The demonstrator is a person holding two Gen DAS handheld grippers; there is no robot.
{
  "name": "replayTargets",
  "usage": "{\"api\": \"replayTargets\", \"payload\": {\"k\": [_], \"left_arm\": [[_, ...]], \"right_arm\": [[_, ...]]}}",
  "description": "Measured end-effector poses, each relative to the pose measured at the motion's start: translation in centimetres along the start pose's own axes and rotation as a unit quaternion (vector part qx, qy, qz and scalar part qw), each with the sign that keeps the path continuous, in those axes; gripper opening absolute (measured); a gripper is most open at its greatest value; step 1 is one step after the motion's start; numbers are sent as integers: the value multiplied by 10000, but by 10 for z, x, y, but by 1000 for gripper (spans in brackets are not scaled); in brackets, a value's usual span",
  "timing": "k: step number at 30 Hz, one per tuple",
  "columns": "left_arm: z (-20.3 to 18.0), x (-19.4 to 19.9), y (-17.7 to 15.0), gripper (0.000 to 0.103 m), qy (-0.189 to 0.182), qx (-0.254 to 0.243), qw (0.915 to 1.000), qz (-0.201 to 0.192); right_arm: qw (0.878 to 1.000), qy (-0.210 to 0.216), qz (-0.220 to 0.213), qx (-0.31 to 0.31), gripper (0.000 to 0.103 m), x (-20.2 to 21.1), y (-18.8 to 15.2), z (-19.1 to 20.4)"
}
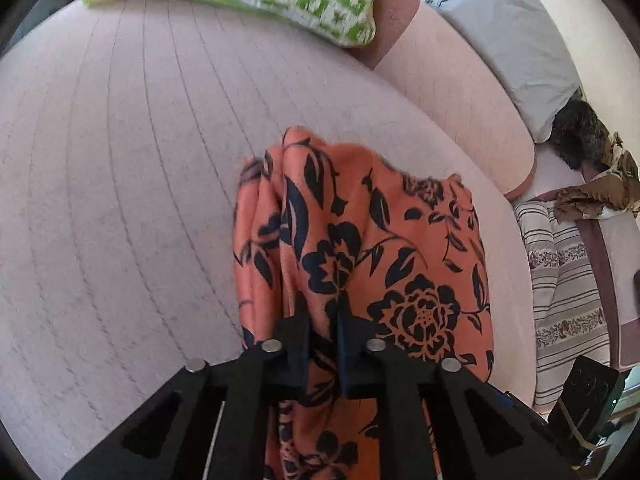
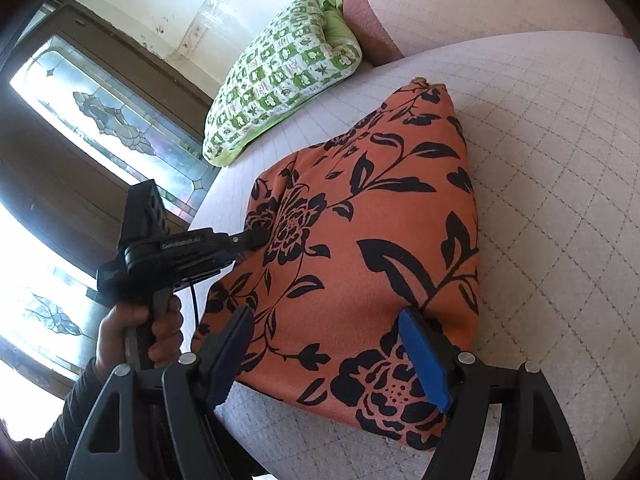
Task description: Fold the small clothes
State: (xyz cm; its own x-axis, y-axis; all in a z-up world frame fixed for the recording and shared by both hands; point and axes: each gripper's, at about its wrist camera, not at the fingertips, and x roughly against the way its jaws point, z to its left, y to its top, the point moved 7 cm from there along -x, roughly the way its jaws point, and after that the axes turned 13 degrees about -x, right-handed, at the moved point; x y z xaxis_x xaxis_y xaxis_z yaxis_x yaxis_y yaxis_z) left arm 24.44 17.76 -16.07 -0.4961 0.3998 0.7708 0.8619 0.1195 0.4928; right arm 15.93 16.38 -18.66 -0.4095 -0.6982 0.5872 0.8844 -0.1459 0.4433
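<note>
left gripper [image 1: 324, 344]: fingers clenched on bunched edge of orange floral garment [image 2: 360, 248], which is spread on the bed [image 2: 540, 200]. right gripper [image 2: 328, 356]: fingers released, straddling near hem. step judged: fold carried across; hem to be grasped next.

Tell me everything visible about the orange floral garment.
The orange floral garment is thin, smooth-looking fabric printed with black flowers and leaves. It lies partly folded on the quilted pale bed cover. The left gripper is shut on a bunched edge, lifting it. The right gripper stands open over its near edge.
</note>
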Motion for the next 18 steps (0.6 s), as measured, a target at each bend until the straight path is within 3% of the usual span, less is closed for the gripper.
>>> {"api": "replayTargets", "payload": {"k": [4, 7, 10, 14, 15, 17, 18], "left_arm": [[-12, 30, 10, 7, 421, -632, 9962, -431], [13, -6, -6, 8, 561, -432, 9975, -37], [18, 1, -9, 8, 469, -308, 9982, -190], [18, 0, -10, 9, 552, -358, 9977, -151], [15, -3, -8, 11, 543, -307, 9980, -139], [14, 2, -6, 16, 625, -123, 9979, -133], [9, 13, -4, 23, 805, -127, 9965, -191]], "right_arm": [[10000, 78, -16, 13, 78, 5, 4, 6], [9999, 110, 38, -14, 78, 3, 8, 6], [9999, 123, -43, 18, 78, 13, 16, 12], [9981, 499, -260, -261, 86, 19, 39, 17], [9970, 648, -105, -420, 91, 10, 41, 12], [9862, 873, 685, -1231, 91, -30, 31, -13], [9829, 971, 670, -1412, 91, -35, 31, -19]]}}
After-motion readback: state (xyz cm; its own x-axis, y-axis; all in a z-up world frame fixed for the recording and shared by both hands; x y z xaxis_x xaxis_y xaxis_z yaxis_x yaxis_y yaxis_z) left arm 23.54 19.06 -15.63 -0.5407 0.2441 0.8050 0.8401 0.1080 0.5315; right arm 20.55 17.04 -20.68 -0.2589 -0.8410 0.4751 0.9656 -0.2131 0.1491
